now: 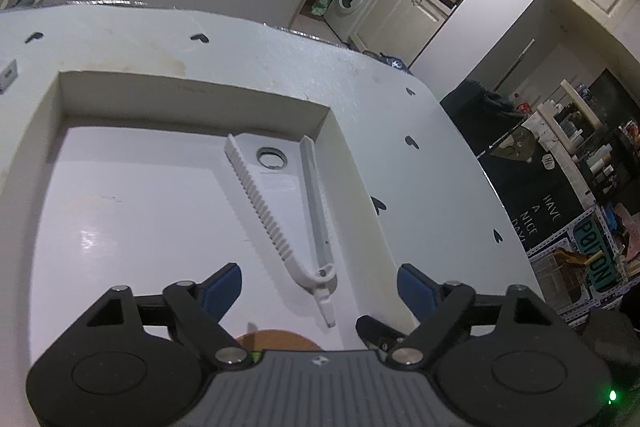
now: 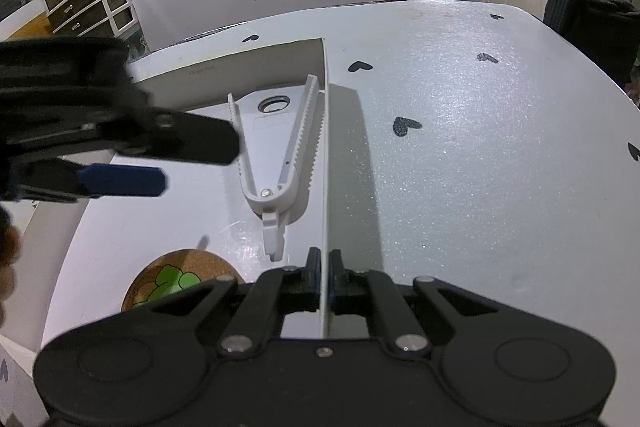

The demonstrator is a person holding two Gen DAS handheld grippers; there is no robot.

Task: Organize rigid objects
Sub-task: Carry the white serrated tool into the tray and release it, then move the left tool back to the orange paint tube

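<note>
**Q:** So what's in the box, and where are your grippers?

**A:** One shallow white box (image 1: 192,83) on the speckled white table (image 2: 460,147). Two things inside by my count: one white jar opener (image 1: 280,203), the V-shaped kind with toothed arms and a round grey ring at its wide far end, lying flat along the right wall, and one round cork coaster (image 2: 180,279) with a green picture at the near edge. The opener's narrow handle end points back at me.

**Q:** Holding either?

**A:** Nope. My left gripper (image 1: 320,287) hangs over the box with its blue pads spread wide, nothing between them, and the opener's handle sits just past them. My right gripper (image 2: 324,275) is pinched tight on the box's thin right wall, near end.

**Q:** Anything else on the table?

**A:** Just small black heart marks scattered around. I count six in the right view.
</note>
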